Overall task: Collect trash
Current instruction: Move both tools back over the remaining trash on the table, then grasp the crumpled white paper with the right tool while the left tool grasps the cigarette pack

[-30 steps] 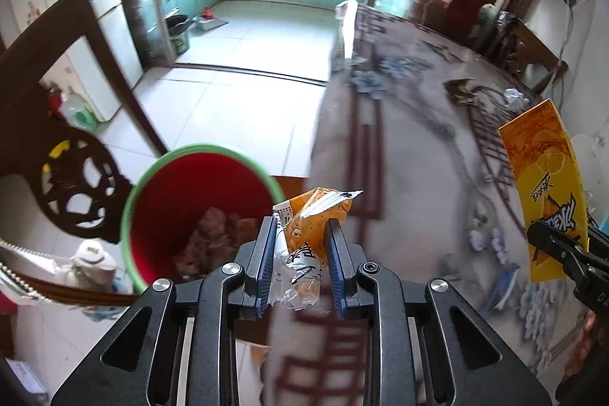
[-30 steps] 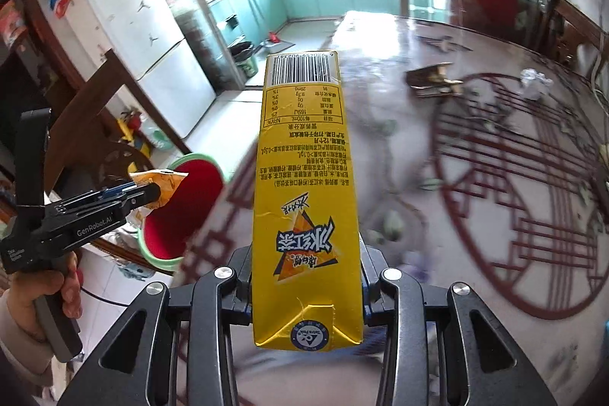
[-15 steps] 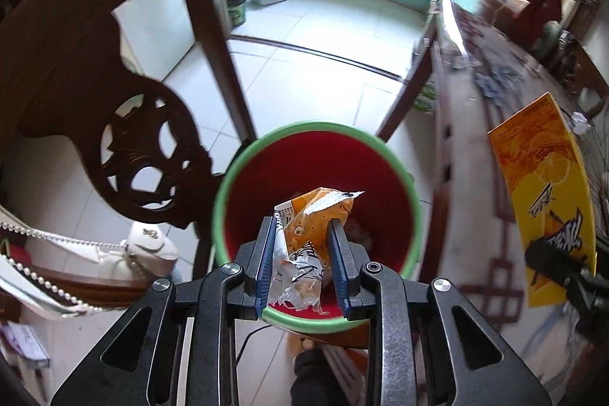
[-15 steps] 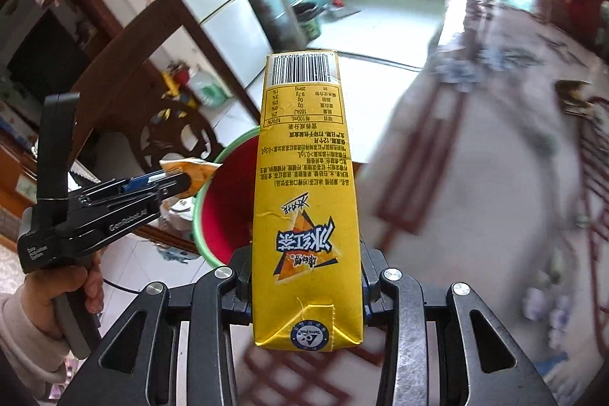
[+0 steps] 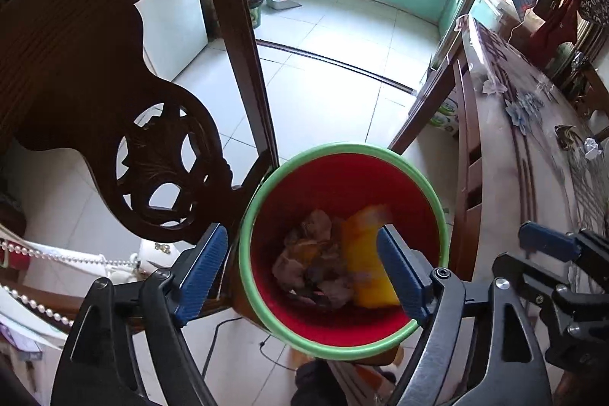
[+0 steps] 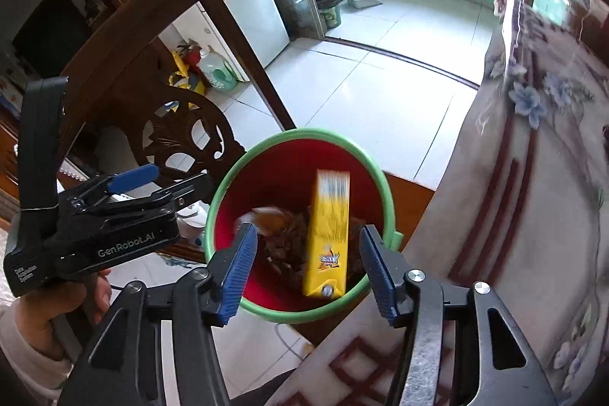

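— Which step is in hand?

— The drop into the bin (image 6: 300, 314) is judged to be under way. The left hand-held gripper (image 5: 300, 273) is seen with its jaws spread wide and nothing between them; the right hand-held gripper (image 6: 306, 269) is likewise spread apart and empty. Both are held above the bin's mouth.

— And the trash?

— A yellow carton (image 6: 329, 234) is seen inside the bin, blurred, above a heap of brownish scraps (image 5: 316, 261). An orange wrapper (image 6: 266, 215) is glimpsed beside it, also blurred.

— Where is the bin placed?

— On the floor, between a carved chair (image 5: 114, 94) and the edge of the covered surface (image 6: 533, 177).

— What is called for next?

— A return to the surface is probably needed: small leftover scraps (image 5: 567, 136) can be made out at its far end, well apart from the bin, and one could be approached with open jaws.
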A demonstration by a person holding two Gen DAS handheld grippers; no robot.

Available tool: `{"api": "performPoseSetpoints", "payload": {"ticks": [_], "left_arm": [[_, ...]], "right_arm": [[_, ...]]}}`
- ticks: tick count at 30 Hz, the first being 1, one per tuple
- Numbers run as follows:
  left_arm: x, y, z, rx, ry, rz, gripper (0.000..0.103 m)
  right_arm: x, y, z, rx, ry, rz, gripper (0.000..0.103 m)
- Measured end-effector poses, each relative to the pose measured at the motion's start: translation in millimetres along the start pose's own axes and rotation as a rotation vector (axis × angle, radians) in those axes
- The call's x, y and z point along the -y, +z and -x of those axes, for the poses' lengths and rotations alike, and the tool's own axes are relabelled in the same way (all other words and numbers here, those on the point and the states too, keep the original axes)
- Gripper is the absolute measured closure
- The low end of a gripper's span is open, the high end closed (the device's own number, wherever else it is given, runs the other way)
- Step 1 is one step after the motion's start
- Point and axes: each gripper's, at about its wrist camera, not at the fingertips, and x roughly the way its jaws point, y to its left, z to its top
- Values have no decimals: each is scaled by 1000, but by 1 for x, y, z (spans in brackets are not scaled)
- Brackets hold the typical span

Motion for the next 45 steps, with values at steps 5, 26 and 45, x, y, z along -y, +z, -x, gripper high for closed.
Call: {"api": "performPoseSetpoints", "payload": {"ticks": [5,26,45], "left_arm": [[6,3,2,-1,-15,8,22],[183,7,42,66,-187,-174,22],[363,8,51,120,-219,-325,20]], "right_arm": [[0,2,21,33,-51,36,48],[148,-32,148,178,-250,-74,46],[550,-25,208,333,-424,-576,39]]}}
